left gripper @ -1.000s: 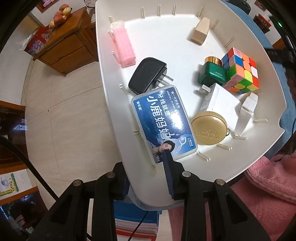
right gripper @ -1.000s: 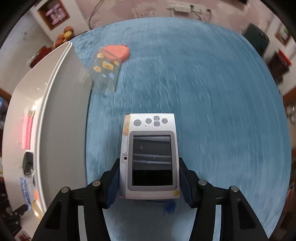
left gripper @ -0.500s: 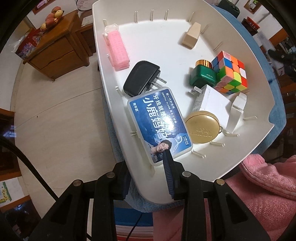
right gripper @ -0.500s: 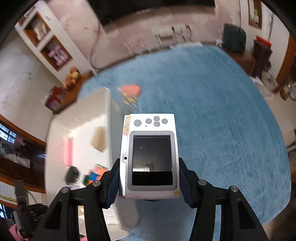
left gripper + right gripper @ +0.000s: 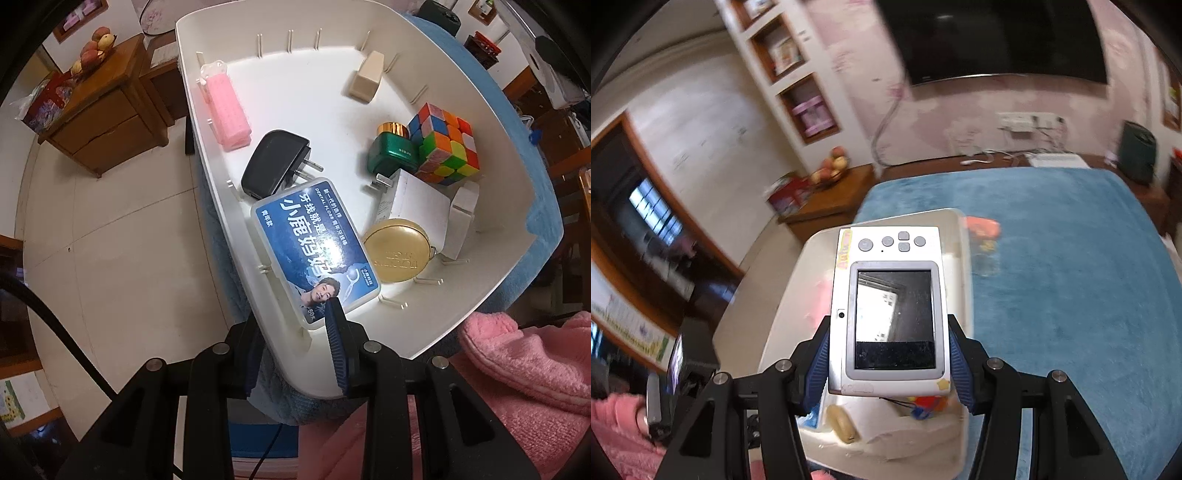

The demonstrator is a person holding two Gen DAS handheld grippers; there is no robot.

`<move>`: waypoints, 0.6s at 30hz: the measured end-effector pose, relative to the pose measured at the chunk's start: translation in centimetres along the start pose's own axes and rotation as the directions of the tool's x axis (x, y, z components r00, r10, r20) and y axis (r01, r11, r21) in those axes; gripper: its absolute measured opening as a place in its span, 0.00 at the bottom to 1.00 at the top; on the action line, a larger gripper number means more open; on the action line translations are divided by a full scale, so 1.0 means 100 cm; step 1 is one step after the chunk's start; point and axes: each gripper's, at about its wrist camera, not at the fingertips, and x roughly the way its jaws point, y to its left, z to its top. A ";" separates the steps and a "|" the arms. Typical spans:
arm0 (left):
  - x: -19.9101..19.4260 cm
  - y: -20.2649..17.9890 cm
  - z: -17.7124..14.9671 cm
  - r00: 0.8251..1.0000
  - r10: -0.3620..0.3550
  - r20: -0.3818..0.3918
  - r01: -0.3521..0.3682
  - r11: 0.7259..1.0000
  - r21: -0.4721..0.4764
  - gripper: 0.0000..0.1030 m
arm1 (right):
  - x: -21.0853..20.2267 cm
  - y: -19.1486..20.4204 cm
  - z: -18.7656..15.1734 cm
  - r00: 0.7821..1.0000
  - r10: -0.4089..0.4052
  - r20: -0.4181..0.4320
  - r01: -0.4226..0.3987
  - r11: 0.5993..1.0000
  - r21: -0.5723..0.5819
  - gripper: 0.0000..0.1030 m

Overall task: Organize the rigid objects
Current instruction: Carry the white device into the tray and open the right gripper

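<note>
Bed (image 5: 1071, 258): blue cover, soft and yielding, so whatever is set on it can tip or sink.

Tray (image 5: 369, 373): white plastic, rigid, thin-walled, with low pegs marking compartments. It lies at the bed's edge with one corner overhanging the floor. The left gripper (image 5: 295, 354) straddles the near wall of that corner, one finger outside and one inside, pinching the wall. Judged light but awkward; the wall would flex if lifted from this single corner, so the grip looks suited to steadying only.

Floss box (image 5: 314, 247): flat, blue-labelled, clear plastic, lying in the tray's near part against the left wall, its near end just beside the inner finger. Smooth and probably slippery.

Camera (image 5: 890, 314): silver, compact, rigid, screen upward, held in the air above the tray. The right gripper (image 5: 890, 365) pinches its lower half across the two long sides, the ribbed pads flat on the metal casing. Judged moderately dense and fragile at the screen; the sides are the correct hold, clear of screen and buttons. A short strap hangs below and could snag on a peg.

Cube (image 5: 445, 144), green jar (image 5: 391, 155), charger (image 5: 275, 164), gold tin (image 5: 397, 251): all hard and settled in the tray. Open floor remains at the tray's middle and far part.
</note>
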 end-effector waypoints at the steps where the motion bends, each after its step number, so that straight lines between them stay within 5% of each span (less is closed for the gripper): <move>1: 0.000 0.000 0.000 1.000 0.002 0.003 -0.002 1.000 0.004 0.32 | 0.002 0.007 -0.001 1.000 0.004 -0.008 -0.004 1.000 -0.023 0.55; 12: -0.003 -0.001 -0.001 1.000 0.010 0.004 -0.010 1.000 -0.020 0.32 | 0.004 0.040 -0.008 0.996 0.081 -0.042 -0.088 0.974 -0.207 0.56; 18: -0.002 -0.003 0.001 1.000 0.023 0.000 -0.023 0.998 -0.050 0.33 | -0.003 0.025 0.000 0.998 0.062 -0.006 -0.062 0.966 -0.251 0.68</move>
